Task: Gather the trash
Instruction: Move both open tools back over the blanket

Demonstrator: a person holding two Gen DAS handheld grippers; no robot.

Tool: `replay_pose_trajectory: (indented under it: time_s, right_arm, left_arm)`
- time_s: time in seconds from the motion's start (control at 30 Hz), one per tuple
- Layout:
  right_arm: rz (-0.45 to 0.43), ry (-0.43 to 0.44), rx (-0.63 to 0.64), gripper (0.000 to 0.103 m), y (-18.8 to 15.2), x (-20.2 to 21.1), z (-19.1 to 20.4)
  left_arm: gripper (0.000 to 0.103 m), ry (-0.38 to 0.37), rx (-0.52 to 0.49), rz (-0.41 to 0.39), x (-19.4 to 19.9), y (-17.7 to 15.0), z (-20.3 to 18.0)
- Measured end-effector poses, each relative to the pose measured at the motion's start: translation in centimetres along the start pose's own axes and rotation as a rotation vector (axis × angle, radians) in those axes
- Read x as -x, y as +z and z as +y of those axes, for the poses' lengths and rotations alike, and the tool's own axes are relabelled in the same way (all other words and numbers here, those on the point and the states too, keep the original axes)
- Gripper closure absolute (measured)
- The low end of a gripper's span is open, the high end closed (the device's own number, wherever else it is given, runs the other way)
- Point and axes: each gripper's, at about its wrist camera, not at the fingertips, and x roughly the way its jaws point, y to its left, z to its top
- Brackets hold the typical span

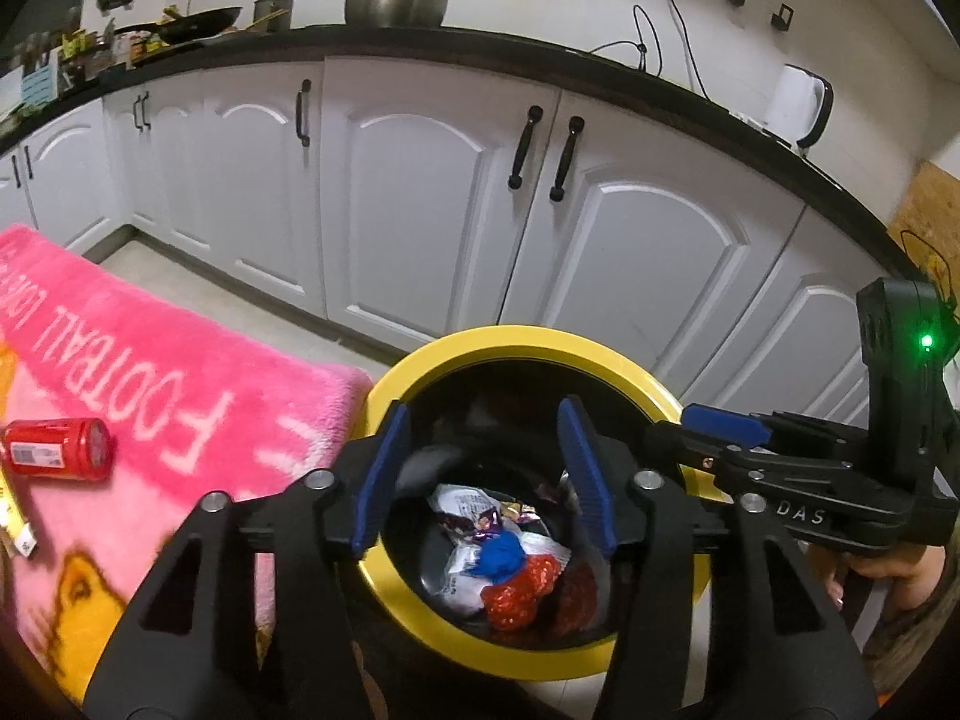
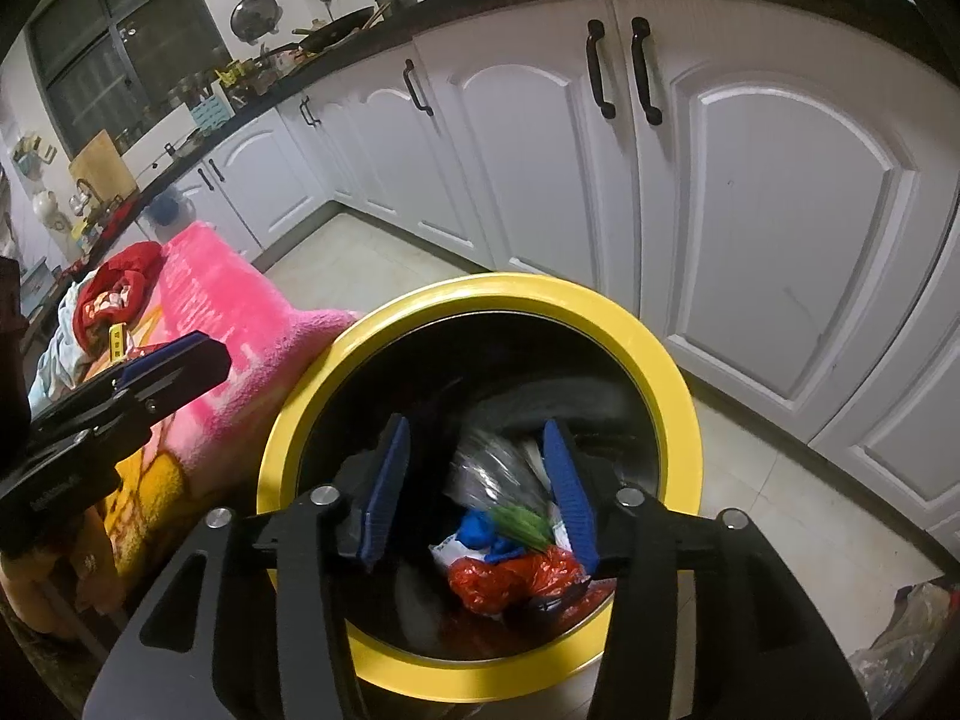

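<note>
A round bin with a yellow rim point(image 1: 420, 369) point(image 2: 660, 348) stands on the floor beside the pink blanket. Wrappers point(image 1: 510, 564) point(image 2: 510, 564) in white, blue and red lie at its bottom. My left gripper point(image 1: 483, 474) is open and empty above the bin's mouth. My right gripper point(image 2: 477, 486) is open over the bin too; a blurred silvery and green wrapper point(image 2: 510, 480) shows between its fingers, apparently falling. A red can point(image 1: 57, 450) lies on its side on the blanket at the left. The right gripper also shows in the left wrist view point(image 1: 726, 426).
A pink blanket point(image 1: 180, 372) with white lettering covers a surface left of the bin. Red and light-blue cloths point(image 2: 114, 294) lie at its far end. White cabinets point(image 1: 420, 198) under a dark counter stand behind. A plastic bag point(image 2: 912, 624) lies on the floor at right.
</note>
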Motion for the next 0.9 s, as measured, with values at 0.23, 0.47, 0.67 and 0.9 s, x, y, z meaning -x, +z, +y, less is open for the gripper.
replay_pose_trajectory:
  time_s: [0.23,0.47,0.67,0.9]
  right_arm:
    - [-0.019,-0.003,-0.005,0.046,0.2,0.7,0.3]
    - [-0.050,-0.010,0.019,0.039,0.6,1.6,1.4]
    - [-0.071,-0.011,0.043,0.036,1.0,2.4,2.5]
    - [-0.099,0.006,0.087,0.034,1.4,3.5,4.6]
  left_arm:
    - [0.022,0.021,0.026,-0.025,1.6,0.1,1.0]
    - [0.011,0.047,0.050,-0.054,3.4,0.1,1.9]
    - [0.011,0.080,0.063,-0.086,5.1,0.1,3.0]
    - [0.011,0.122,0.080,-0.138,7.6,0.0,4.2]
